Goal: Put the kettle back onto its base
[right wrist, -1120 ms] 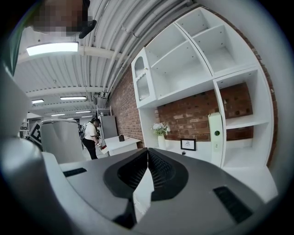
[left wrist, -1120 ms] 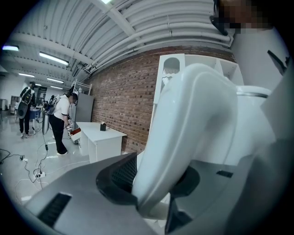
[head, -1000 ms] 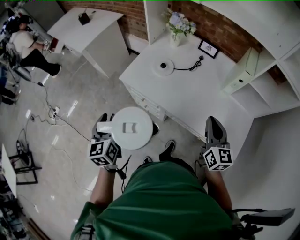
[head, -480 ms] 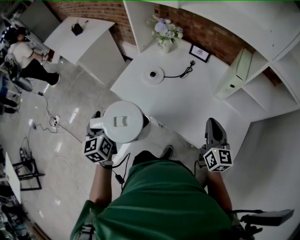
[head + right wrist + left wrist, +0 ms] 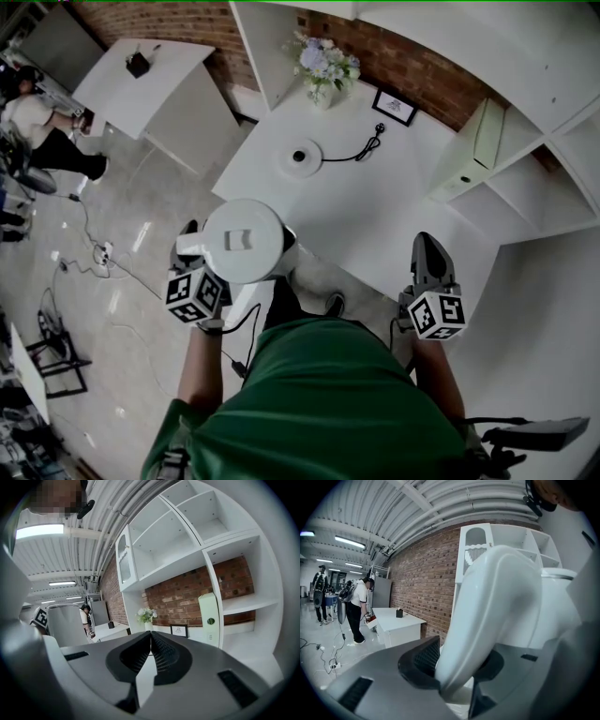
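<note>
A white kettle hangs in the air at the near left corner of the white table. My left gripper is shut on its handle, which fills the left gripper view. The round white kettle base lies on the far left part of the table, its black cord running right to a plug. My right gripper hovers over the table's near right edge with its jaws together and nothing between them. The kettle's side shows at the left of the right gripper view.
A vase of flowers and a small framed picture stand at the back of the table against the brick wall. White shelving with an upright box runs along the right. A second white table and a person are at far left.
Both grippers and the kettle have moved toward the table; the kettle now overlaps its near left corner. The base appears nearer to the kettle in view.
</note>
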`<state>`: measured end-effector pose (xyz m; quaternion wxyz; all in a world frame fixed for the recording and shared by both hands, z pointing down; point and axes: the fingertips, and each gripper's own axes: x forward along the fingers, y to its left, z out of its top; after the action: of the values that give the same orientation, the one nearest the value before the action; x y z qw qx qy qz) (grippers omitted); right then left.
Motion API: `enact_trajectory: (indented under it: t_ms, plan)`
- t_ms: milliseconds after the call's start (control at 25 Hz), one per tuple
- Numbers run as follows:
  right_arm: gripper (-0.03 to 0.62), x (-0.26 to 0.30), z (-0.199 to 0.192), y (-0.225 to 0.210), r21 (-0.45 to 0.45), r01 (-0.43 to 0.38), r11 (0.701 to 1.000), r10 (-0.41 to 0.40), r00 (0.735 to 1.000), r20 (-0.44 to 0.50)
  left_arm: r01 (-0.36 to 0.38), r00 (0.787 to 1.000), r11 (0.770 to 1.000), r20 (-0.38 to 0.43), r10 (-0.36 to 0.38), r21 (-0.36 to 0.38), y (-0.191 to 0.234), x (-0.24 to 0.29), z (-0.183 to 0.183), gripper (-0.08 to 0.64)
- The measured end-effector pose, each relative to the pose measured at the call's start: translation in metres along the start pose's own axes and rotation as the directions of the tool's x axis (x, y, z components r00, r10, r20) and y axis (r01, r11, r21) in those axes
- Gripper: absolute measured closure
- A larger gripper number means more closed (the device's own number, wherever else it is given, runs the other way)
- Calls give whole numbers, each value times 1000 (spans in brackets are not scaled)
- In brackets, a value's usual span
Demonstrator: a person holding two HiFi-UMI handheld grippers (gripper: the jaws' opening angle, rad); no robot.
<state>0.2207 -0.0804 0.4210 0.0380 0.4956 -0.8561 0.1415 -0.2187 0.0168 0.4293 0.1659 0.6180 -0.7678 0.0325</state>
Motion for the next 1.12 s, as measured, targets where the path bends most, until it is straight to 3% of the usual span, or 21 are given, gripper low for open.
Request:
enact_trajectory:
  t_ms: [640,1120]
  plan:
    - [571,99,12,53,1,183,983,-183,983,1,182,982,983,-42,-182,8,64,163,40,408]
    - [571,112,3,76,21,353,935,-353,936,5,364,929,930,-102,-357,56,58,258,49,407]
